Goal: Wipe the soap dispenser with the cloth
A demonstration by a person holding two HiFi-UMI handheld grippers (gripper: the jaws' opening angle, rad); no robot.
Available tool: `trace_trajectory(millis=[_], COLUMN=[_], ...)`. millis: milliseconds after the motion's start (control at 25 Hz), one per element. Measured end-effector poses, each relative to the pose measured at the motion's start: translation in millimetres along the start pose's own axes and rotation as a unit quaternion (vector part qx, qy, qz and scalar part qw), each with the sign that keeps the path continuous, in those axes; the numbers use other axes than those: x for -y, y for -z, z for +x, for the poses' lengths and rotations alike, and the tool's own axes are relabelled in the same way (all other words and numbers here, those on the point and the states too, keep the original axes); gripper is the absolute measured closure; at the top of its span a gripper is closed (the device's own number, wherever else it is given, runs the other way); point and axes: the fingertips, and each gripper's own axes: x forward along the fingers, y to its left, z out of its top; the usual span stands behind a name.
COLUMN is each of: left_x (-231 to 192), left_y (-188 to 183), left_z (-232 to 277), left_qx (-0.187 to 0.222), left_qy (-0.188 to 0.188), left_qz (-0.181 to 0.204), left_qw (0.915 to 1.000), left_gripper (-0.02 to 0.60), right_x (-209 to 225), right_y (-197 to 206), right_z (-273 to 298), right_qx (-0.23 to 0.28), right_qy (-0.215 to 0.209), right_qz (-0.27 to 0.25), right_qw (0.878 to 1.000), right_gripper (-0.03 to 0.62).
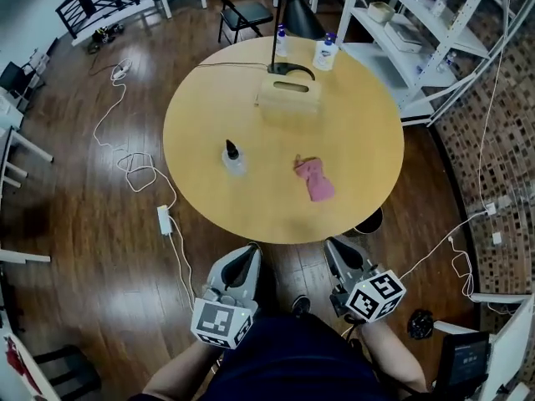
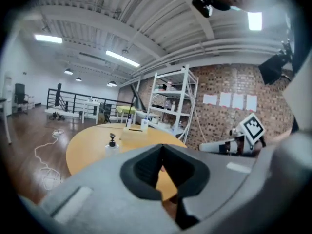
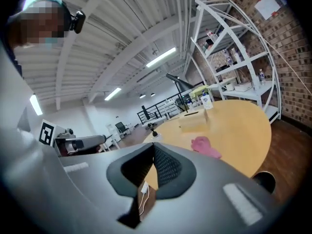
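Note:
On the round wooden table (image 1: 359, 140) a clear soap dispenser (image 1: 233, 159) with a black pump stands left of centre. A crumpled pink cloth (image 1: 314, 178) lies to its right, apart from it. Both grippers hover off the table's near edge, close to my body. My left gripper (image 1: 245, 257) is shut with nothing in it, and so is my right gripper (image 1: 337, 251). The left gripper view looks over its closed jaws (image 2: 162, 147) at the dispenser (image 2: 112, 143). In the right gripper view the closed jaws (image 3: 153, 146) point toward the cloth (image 3: 205, 146) and the dispenser (image 3: 154, 132).
A wooden tissue box (image 1: 289, 94), a black lamp base (image 1: 290, 69) and two small bottles (image 1: 324, 53) stand at the table's far side. White shelving (image 1: 418, 23) rises at the back right. A folding chair (image 1: 242, 15) stands behind; cables and a power strip (image 1: 165, 220) lie on the floor at left.

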Motion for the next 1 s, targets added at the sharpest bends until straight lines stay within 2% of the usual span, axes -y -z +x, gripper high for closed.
trace_trajectory(millis=[120,240,320,480,680,880,1000], left_x=[67,111,119,124,100,59,46], left_y=[19,31,30,31,33,46,40], left_z=[-26,-45,-49,-51,-73,-98,-103], left_qx=[-0.006,-0.023,-0.033,-0.033,-0.03,-0.029,-0.02], left_qy=[0.007,0.032,0.038,0.051,0.04,-0.002,-0.004], left_qz=[0.087,0.113,0.101,0.028,0.02,-0.02,-0.029], left_qw=[0.9961,0.9928,0.9936,0.9978,0.9985,0.9994,0.9994], left_gripper=[0.58,0.578,0.578,0.578,0.578,0.578,0.578], right_x=[-7,-13,-21,-47,-87,-122,-135], right_y=[16,17,9,-3,7,21,19], right_z=[-59,-105,-121,-129,-110,-87,-77], right_qx=[0.017,0.034,0.053,0.081,0.075,0.049,0.049], right_qy=[-0.004,0.003,0.01,0.023,0.018,-0.005,-0.009], right_qz=[0.009,0.007,-0.02,-0.075,-0.126,-0.164,-0.182], right_qw=[1.0,0.999,0.998,0.994,0.989,0.985,0.982], right_gripper=[0.583,0.583,0.583,0.583,0.583,0.583,0.583])
